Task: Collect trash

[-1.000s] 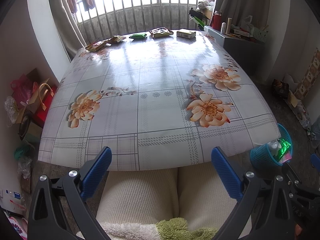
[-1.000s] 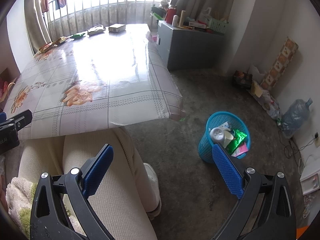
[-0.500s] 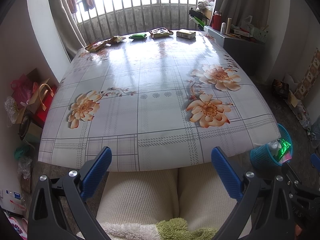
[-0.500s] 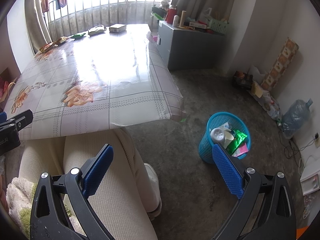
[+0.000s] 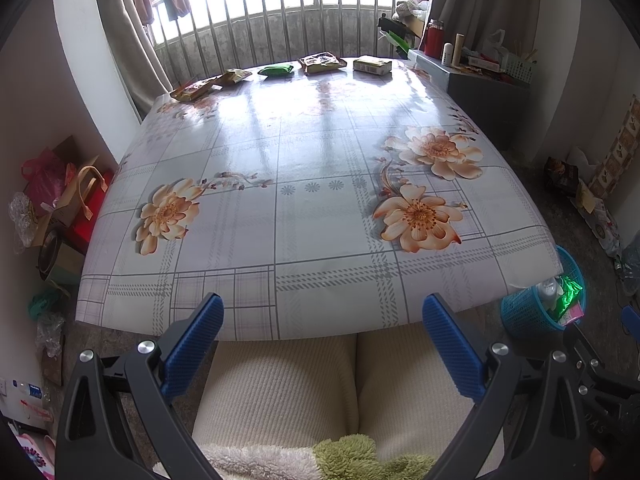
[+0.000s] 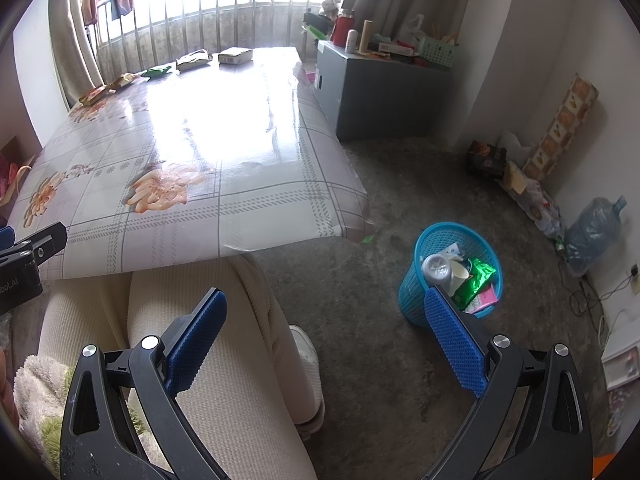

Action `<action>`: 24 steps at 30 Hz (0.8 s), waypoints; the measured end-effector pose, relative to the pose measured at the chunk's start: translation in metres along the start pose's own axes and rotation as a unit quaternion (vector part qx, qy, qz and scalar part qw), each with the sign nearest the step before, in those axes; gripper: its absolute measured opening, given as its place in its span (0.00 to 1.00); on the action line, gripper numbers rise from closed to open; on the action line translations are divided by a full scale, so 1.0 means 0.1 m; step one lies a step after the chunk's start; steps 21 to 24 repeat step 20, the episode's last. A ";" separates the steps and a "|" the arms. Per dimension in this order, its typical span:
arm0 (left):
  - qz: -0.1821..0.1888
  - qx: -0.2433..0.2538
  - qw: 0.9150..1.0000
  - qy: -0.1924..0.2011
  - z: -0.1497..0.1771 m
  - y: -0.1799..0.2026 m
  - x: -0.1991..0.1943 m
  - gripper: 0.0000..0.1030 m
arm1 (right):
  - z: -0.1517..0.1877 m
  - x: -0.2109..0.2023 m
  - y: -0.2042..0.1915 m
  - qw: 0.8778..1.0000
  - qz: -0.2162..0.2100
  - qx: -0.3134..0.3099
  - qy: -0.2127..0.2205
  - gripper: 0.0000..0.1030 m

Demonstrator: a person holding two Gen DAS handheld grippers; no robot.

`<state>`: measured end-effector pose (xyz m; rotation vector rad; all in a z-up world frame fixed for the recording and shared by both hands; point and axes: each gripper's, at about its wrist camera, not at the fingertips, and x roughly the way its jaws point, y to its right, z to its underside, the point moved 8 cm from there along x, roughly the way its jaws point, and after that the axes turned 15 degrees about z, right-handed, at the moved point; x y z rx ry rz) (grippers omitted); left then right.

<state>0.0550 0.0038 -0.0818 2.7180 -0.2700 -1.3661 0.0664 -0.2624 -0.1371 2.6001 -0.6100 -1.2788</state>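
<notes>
A blue mesh trash basket [image 6: 408, 296] stands on the floor right of the table, holding a white bottle [image 6: 436, 268], a green wrapper [image 6: 478, 276] and paper; it also shows in the left wrist view [image 5: 520, 316]. Several packets lie along the table's far edge: a green packet [image 5: 276, 69], a brown packet [image 5: 322, 62], a pale box [image 5: 372, 65], and two wrappers [image 5: 194, 90] at far left. My left gripper [image 5: 323, 314] is open and empty at the table's near edge. My right gripper [image 6: 326, 310] is open and empty above the floor, left of the basket.
The floral tablecloth table [image 5: 312, 200] fills the left view. The person's cream-trousered legs [image 5: 320, 384] are below both grippers. A grey cabinet [image 6: 384, 96] stands behind the table's right side. Bags [image 5: 60, 200] crowd the left wall; a water jug [image 6: 592, 232] sits by the right wall.
</notes>
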 end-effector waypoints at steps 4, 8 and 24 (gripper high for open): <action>0.000 0.000 1.000 0.000 0.00 0.00 0.00 0.95 | 0.01 0.00 0.00 1.000 0.000 0.000 0.000 0.92; 0.000 0.000 1.000 -0.001 0.00 0.00 0.00 0.95 | 0.01 0.00 -0.02 1.000 0.000 0.001 -0.001 0.92; 0.003 0.000 1.000 -0.004 0.02 0.00 0.03 0.95 | 0.01 0.00 -0.01 1.000 -0.001 0.000 -0.001 0.92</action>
